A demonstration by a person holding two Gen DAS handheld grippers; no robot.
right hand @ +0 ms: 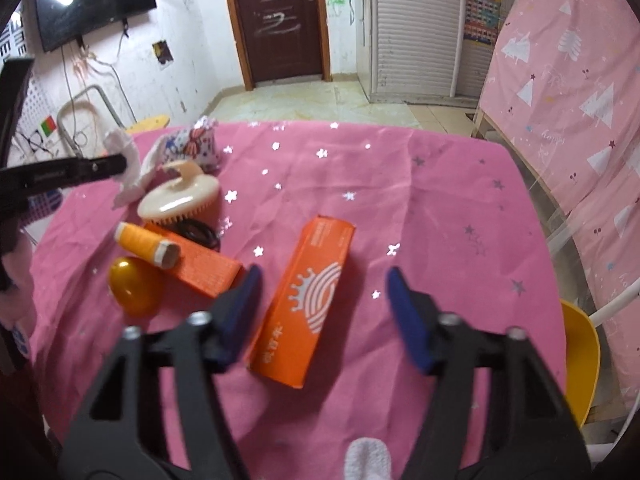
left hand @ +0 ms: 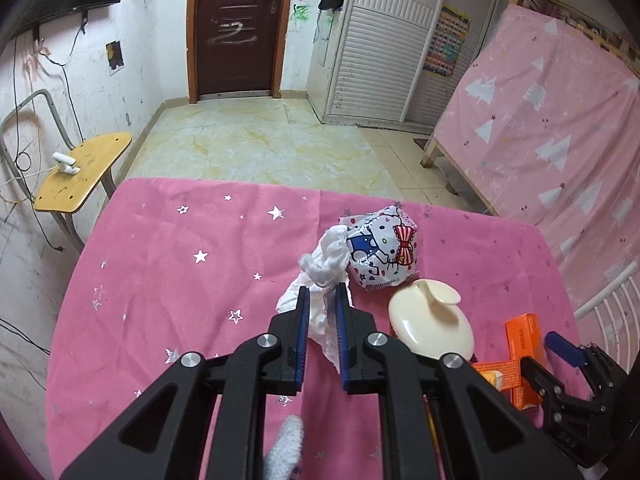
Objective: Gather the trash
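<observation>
Orange box (left hand: 520, 364) half hidden behind right tongs (left hand: 540, 354).

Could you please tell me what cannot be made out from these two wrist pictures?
- Left wrist view: orange boxes, partly hidden behind the right claw.
- Right wrist view: black ring, half hidden behind the cream brush.
- Right wrist view: box print, blurred, unreadable.

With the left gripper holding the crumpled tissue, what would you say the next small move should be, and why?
Probably lift the left gripper a little, straight up. Its jaws are shut on the crumpled white tissue, which leans against the cartoon-print bag and drapes onto the pink tablecloth. A short lift should free the tissue without dragging the bag. The right gripper is open around the orange box.
</observation>
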